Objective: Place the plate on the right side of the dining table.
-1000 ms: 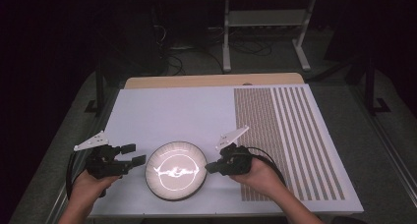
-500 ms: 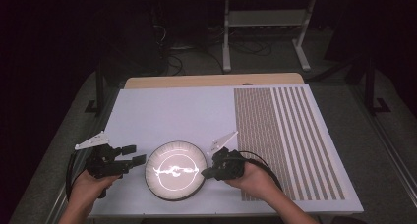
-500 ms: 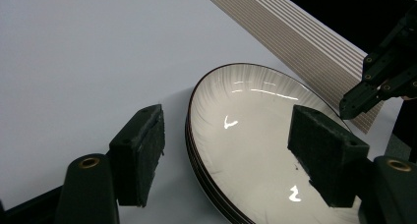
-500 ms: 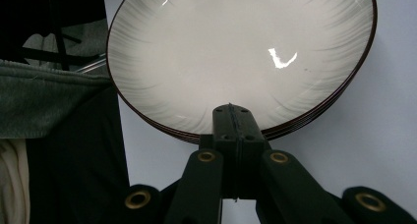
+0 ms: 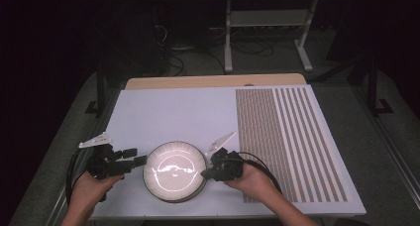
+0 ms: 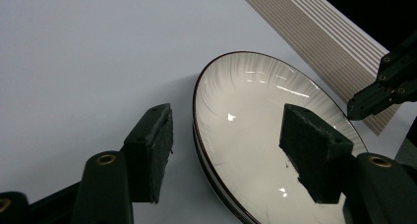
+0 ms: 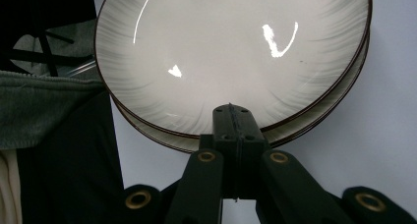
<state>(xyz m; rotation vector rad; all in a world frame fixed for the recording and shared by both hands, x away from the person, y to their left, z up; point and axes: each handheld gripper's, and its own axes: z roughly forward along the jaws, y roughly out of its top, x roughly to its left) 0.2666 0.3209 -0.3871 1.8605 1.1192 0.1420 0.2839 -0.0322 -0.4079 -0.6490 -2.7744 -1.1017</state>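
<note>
Two shallow white plates with dark rims lie stacked near the table's front edge, the top plate (image 5: pixel 174 171) (image 6: pixel 255 116) (image 7: pixel 231 42) nested in the lower plate (image 7: pixel 314 128). My left gripper (image 5: pixel 138 159) (image 6: pixel 226 150) is open at the stack's left rim. One pad (image 6: pixel 314 160) hangs over the top plate and the other pad (image 6: pixel 155 150) over the mat. My right gripper (image 5: pixel 204 174) (image 7: pixel 231 111) is shut with nothing between its jaws. Its tip sits against the stack's right rim. The right gripper (image 6: pixel 383 86) also appears beyond the plates in the left gripper view.
The plates rest on a white mat (image 5: pixel 173 112) with a brown striped section (image 5: pixel 282 137) on its right half. A wooden table edge (image 5: pixel 213 81) runs along the back. A metal stand (image 5: pixel 267 18) and cables sit on the dark floor behind.
The right gripper has slid left until its shut tip reaches the plates' right rim. The left gripper has hardly moved and stays open.
</note>
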